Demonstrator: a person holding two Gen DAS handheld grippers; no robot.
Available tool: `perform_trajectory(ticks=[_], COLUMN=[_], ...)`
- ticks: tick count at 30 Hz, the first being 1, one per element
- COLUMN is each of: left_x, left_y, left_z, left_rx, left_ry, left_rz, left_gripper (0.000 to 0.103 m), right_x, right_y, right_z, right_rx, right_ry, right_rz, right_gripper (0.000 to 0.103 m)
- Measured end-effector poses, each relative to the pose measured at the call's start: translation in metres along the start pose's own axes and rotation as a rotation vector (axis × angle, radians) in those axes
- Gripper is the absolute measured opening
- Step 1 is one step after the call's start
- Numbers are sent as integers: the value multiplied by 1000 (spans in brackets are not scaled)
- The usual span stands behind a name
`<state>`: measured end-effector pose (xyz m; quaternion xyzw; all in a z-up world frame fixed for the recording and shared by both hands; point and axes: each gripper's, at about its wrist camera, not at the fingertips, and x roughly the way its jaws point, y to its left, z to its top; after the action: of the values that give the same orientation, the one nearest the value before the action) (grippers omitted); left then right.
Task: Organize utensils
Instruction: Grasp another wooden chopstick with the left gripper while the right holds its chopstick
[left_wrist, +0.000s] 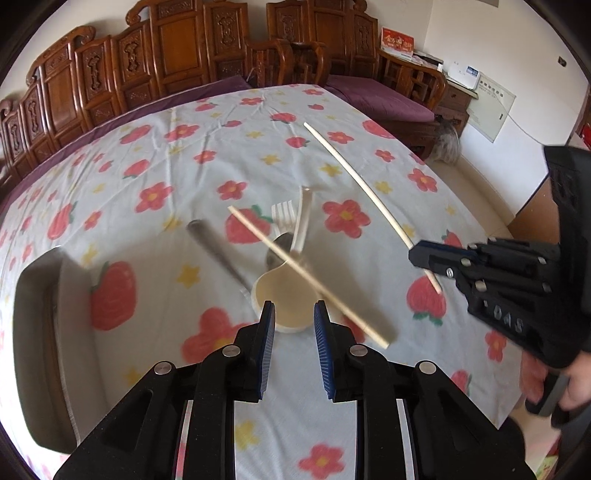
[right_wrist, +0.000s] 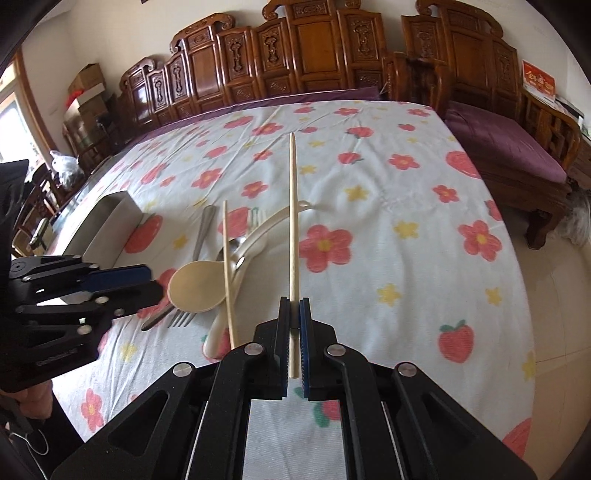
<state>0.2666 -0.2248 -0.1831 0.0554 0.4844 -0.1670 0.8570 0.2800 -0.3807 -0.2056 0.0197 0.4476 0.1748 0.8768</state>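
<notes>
We are gripping one chopstick (right_wrist: 292, 236) in our right gripper (right_wrist: 294, 314), its pads clamped on the thick end while the stick is pointing out over the flowered tablecloth (right_wrist: 406, 206). Our left gripper (left_wrist: 294, 317) is hovering with jaws apart above the cream rice paddle (left_wrist: 284, 299), where the second chopstick (left_wrist: 306, 275) is lying across the piled utensils beside a grey tray (left_wrist: 37, 332).

White tablecloth (right_wrist: 369, 280) with red flowers, cream rice paddle (right_wrist: 197, 291), pale chopstick (right_wrist: 293, 229)
</notes>
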Motion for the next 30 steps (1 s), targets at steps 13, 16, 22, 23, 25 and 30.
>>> perform_trajectory(ticks=[13,16,22,23,25,30], left_x=[52,60,63,63,64,68], left_y=[-3,-1,1,1,2,-1], left_z=[25,26,30,29,30,32], left_rx=[-115,-141,-171,-172,-173,-162], left_ry=[96,115,137,138,138,149], left_rz=[-2,5,14,15,15,25], left_gripper=[14,14,14,14,14,16], right_x=[8,9,11,11,11,13], right_y=[-15,-12,-11,-11,-11,-9], right_z=[-7,-8,-9,-9,-9,-9], right_rx=[49,42,42,44,48,41], right_ry=[30,35,38,38,40,45], right_rz=[-23,-26,-29,-29,-27,-32], right_gripper=[6,6,6,6,6,6])
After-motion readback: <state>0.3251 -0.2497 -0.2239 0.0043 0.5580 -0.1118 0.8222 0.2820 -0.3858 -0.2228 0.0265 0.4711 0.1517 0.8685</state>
